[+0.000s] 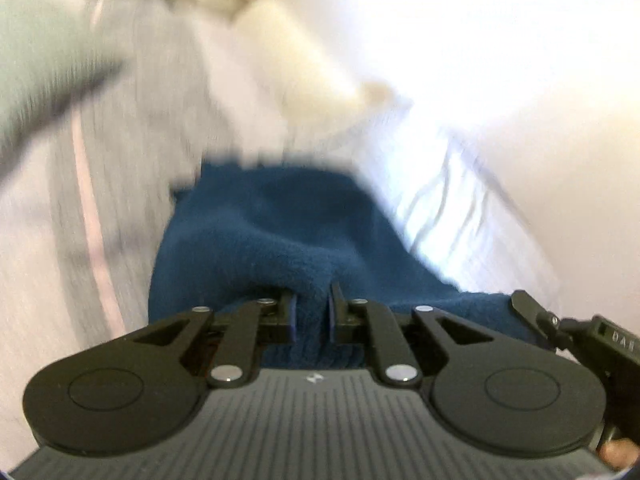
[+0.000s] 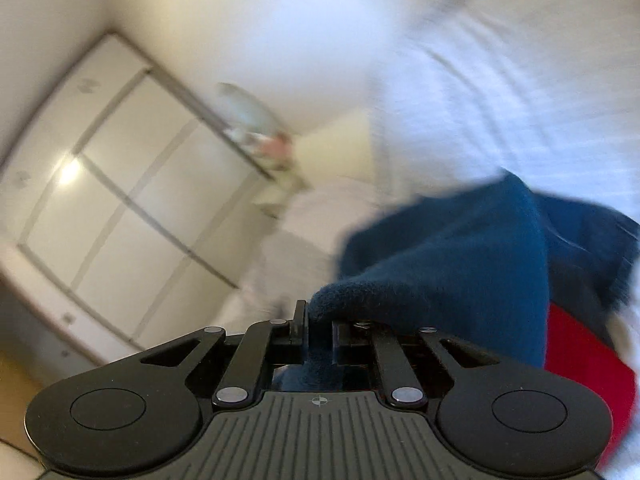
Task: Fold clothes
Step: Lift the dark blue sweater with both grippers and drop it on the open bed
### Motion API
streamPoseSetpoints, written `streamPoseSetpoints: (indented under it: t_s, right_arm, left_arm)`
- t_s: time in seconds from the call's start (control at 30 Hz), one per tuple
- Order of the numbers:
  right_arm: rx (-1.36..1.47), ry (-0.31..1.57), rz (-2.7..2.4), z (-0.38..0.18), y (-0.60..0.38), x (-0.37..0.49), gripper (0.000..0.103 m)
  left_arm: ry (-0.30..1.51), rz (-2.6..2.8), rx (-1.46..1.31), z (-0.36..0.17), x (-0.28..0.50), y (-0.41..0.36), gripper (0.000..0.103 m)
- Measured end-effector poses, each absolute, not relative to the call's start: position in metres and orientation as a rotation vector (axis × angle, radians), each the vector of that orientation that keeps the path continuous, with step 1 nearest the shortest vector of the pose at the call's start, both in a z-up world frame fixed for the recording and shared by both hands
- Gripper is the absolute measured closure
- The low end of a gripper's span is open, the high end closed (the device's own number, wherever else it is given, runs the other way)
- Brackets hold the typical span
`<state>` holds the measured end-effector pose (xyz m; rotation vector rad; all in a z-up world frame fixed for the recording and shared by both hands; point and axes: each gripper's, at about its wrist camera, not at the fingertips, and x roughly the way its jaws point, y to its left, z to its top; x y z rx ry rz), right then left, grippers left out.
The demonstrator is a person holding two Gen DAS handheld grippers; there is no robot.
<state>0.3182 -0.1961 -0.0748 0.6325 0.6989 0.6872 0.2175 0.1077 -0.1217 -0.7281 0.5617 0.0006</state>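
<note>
A dark blue fleece garment hangs from both grippers above a pale bed. My left gripper is shut on a bunched fold of the fleece, which spreads away in front of its fingers. In the right wrist view the same blue fleece garment drapes to the right, and my right gripper is shut on its rolled edge. The tip of the right gripper and its black linkage show at the right edge of the left wrist view. Both views are motion-blurred.
A striped pale bedcover lies under the garment, with a cream pillow beyond. A red cloth sits at the lower right. A white wardrobe and a shelf with small items stand at the left.
</note>
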Motion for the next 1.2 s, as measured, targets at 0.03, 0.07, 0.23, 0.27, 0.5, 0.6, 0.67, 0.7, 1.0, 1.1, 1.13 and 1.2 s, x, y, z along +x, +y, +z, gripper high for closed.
streamPoseSetpoints:
  t_s: [0.03,0.07,0.23,0.27,0.5,0.6,0.67,0.7,1.0,1.1,1.13,1.2]
  right_arm:
    - [0.625,0.676,0.727,-0.064,-0.186,0.314,0.095]
    - [0.617,0.652,0.766,-0.052,-0.176,0.311,0.095]
    - [0.585,0.533,0.972,-0.001,-0.122,0.274,0.095]
    - [0.584,0.513,1.011,0.007,-0.112,0.263,0.095]
    - [0.579,0.373,1.264,0.069,-0.044,0.184,0.095]
    - [0.576,0.385,1.306,0.080,-0.021,0.146,0.095]
    - [0.570,0.417,1.320,0.083,-0.007,0.122,0.095]
    - [0.567,0.433,1.327,0.084,0.000,0.110,0.095]
    - [0.365,0.765,1.343,0.062,0.083,0.016,0.049]
    - [0.119,0.993,1.255,0.012,0.116,-0.009,0.043]
    - [0.088,1.011,1.239,-0.004,0.117,-0.017,0.043]
    - [0.052,1.050,1.238,-0.026,0.112,-0.028,0.043]
  left_arm:
    - [0.519,0.015,-0.713,-0.105,0.208,0.115,0.093]
    - [0.477,0.029,-0.697,-0.088,0.198,0.122,0.093]
    - [0.286,0.118,-0.629,-0.013,0.132,0.159,0.093]
    - [0.248,0.138,-0.612,0.001,0.116,0.166,0.093]
    - [0.062,0.260,-0.504,0.093,-0.011,0.202,0.093]
    - [0.007,0.299,-0.448,0.130,-0.064,0.211,0.093]
    - [-0.016,0.320,-0.411,0.150,-0.098,0.214,0.093]
    - [-0.025,0.327,-0.396,0.160,-0.115,0.215,0.093]
    - [0.416,0.598,-0.485,0.119,-0.168,0.260,0.080]
    - [0.650,0.748,-0.487,0.074,-0.179,0.269,0.080]
    - [0.699,0.776,-0.487,0.060,-0.188,0.267,0.080]
    - [0.754,0.792,-0.527,0.037,-0.214,0.255,0.078]
